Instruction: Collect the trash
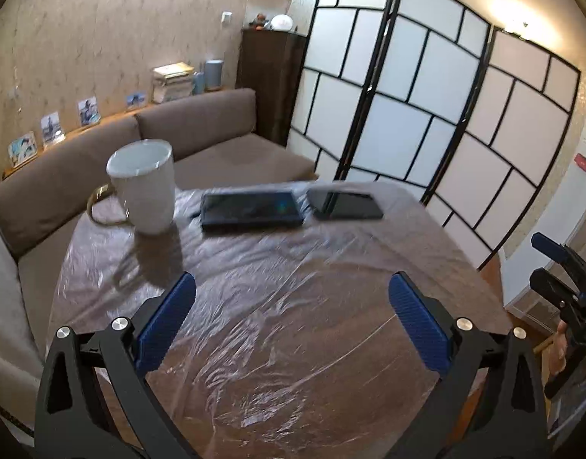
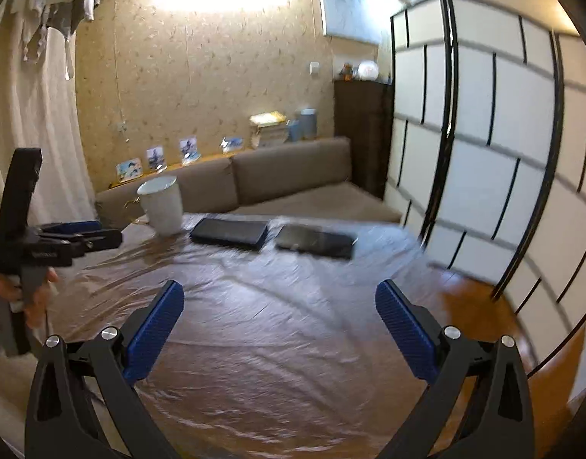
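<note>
A small white bin (image 1: pixel 145 187) stands at the far left of a table covered in clear plastic film (image 1: pixel 273 306); it also shows in the right wrist view (image 2: pixel 162 204). No loose trash is visible on the table. My left gripper (image 1: pixel 293 287) is open and empty above the near middle of the table. My right gripper (image 2: pixel 279 294) is open and empty, above the table's near right part. The right gripper also shows at the right edge of the left wrist view (image 1: pixel 560 271); the left one shows at the left of the right wrist view (image 2: pixel 74 233).
A dark flat case (image 1: pixel 250 208) and a black phone (image 1: pixel 344 204) lie at the table's far side. A brown sofa (image 1: pixel 201 126) runs behind the table. A black-framed folding screen (image 1: pixel 407 88) stands to the right. Wooden floor (image 2: pixel 484 306) shows beside the table.
</note>
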{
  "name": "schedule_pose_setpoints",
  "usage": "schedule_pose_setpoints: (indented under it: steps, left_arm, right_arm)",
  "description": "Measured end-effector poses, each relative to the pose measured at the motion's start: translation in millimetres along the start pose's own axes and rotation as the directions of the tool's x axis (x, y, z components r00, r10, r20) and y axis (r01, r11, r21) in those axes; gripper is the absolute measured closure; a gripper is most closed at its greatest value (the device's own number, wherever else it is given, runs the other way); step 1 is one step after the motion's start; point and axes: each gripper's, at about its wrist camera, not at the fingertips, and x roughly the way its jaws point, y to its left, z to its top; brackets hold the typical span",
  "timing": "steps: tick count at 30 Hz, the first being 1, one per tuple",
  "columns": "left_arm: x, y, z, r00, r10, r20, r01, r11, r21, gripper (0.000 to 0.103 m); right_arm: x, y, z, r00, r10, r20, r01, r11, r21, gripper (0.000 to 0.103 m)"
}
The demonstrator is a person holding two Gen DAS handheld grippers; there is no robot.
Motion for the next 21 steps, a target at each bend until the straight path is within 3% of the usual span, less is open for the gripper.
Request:
schedule_pose_setpoints:
  steps: [11,16,21]
  left_arm:
    - [35.1,27.0,-17.5,0.990,0.127,-0.058,-0.127,0.992,0.004,0.002]
    - [51.2,40.7,-15.8,0.981,0.180,-0.066,-0.180,0.984,0.001,0.002]
    - [72.9,63.4,-9.0,0.967,0.238,-0.088,-0.239,0.971,0.000,0.002]
  right_arm:
    - [72.0,11.4,-11.2,0.994,0.011,-0.107,-0.004,0.998,0.066,0.004]
    - [99.8,1.0,-7.9,0.987,-0.068,-0.144,0.078,0.995,0.063,0.004]
    - [133.4,-40.2,-2.6,0.962,-0.178,-0.205,0.203,0.973,0.107,0.004]
